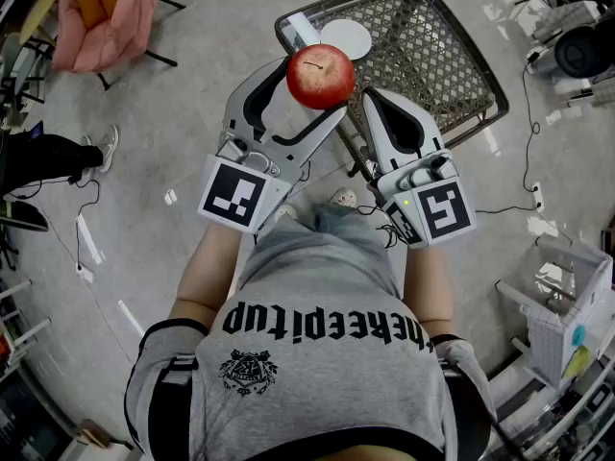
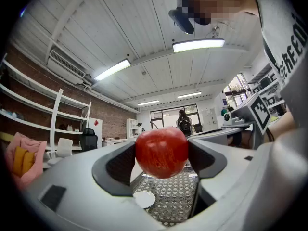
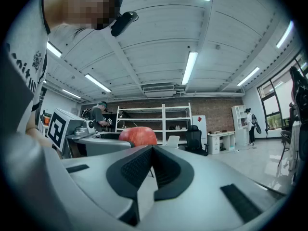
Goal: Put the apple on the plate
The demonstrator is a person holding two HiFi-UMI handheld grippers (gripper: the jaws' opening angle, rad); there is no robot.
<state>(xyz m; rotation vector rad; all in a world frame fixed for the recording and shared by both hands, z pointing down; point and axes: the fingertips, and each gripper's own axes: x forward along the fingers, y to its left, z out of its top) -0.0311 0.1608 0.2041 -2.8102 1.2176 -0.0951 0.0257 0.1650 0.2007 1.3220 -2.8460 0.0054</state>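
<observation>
A red apple (image 1: 320,75) is clamped between the two jaws of my left gripper (image 1: 315,86), held up in the air just in front of a metal mesh table (image 1: 437,60). In the left gripper view the apple (image 2: 161,151) fills the gap between the dark pads, with a small white plate (image 2: 144,199) on the mesh table (image 2: 180,203) below and beyond it. The plate (image 1: 346,38) sits near the table's near left corner. My right gripper (image 1: 371,96) is level beside the left one, jaws together and holding nothing; its view shows the apple (image 3: 137,135) just to its left.
A pink cloth bundle (image 1: 101,12) hangs on a stand at the far left. A white wire cart (image 1: 567,301) stands at the right, and cables run over the grey floor (image 1: 538,200). Another person's leg and shoe (image 1: 67,154) are at the left edge.
</observation>
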